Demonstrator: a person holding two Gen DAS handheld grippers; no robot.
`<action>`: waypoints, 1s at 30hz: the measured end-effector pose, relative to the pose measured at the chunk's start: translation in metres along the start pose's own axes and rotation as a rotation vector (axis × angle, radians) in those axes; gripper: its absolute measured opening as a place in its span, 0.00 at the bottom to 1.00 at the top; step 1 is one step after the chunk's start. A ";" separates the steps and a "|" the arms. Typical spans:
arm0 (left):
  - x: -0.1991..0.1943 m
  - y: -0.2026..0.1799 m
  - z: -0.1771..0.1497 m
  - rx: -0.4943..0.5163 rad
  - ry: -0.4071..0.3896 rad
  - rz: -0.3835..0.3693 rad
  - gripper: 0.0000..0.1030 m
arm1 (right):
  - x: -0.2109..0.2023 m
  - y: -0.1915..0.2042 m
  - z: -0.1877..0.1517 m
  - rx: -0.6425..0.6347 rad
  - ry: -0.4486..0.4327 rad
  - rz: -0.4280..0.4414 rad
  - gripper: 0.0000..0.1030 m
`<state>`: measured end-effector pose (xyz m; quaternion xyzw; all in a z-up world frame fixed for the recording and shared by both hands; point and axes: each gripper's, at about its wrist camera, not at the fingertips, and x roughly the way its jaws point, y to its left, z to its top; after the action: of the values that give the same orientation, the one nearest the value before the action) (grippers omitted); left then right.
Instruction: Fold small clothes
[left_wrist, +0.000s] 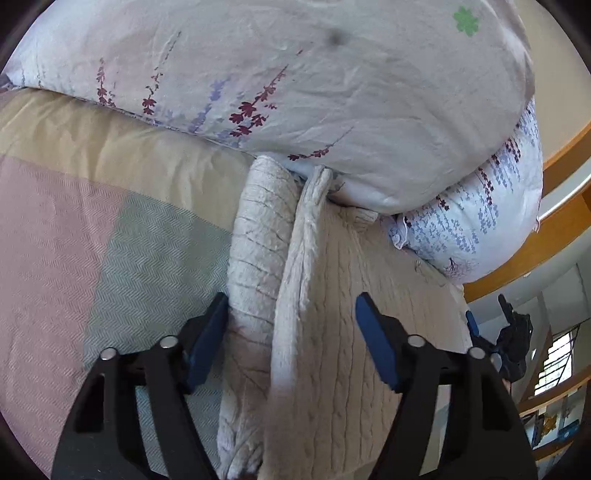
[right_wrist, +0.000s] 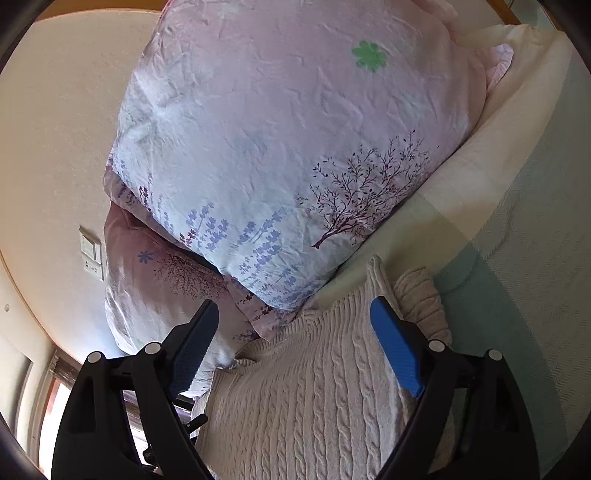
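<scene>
Both sets of jaws spread wide, gripping nothing: left gripper (left_wrist: 291, 339) straddling raised fold of cream cable-knit sweater (left_wrist: 332, 332), right gripper (right_wrist: 295, 343) above its flat panel. Sweater on bed (left_wrist: 74, 258) touching floral pillows (left_wrist: 295, 92). Probably mid-fold; next, pinch raised edge

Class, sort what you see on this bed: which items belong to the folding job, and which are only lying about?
Belongs to the job:
- cream cable-knit sweater
- left gripper, open
- right gripper, open

Just lying about:
- floral pillow
- second pillow under it
- pastel checked bedspread
- wall switch
</scene>
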<state>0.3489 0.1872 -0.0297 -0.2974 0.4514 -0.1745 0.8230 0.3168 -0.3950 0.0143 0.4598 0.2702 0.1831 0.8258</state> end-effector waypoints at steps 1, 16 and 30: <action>0.006 0.004 0.001 -0.045 0.024 -0.011 0.29 | 0.000 0.001 0.000 0.004 0.008 0.013 0.83; 0.099 -0.256 -0.022 0.077 0.159 -0.577 0.32 | -0.062 0.016 0.033 -0.123 -0.148 -0.066 0.83; 0.094 -0.184 -0.042 0.119 0.117 -0.131 0.86 | -0.005 -0.033 0.029 0.011 0.323 -0.140 0.95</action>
<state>0.3601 -0.0190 0.0118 -0.2661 0.4673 -0.2714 0.7982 0.3326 -0.4337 0.0003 0.4090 0.4317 0.1953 0.7799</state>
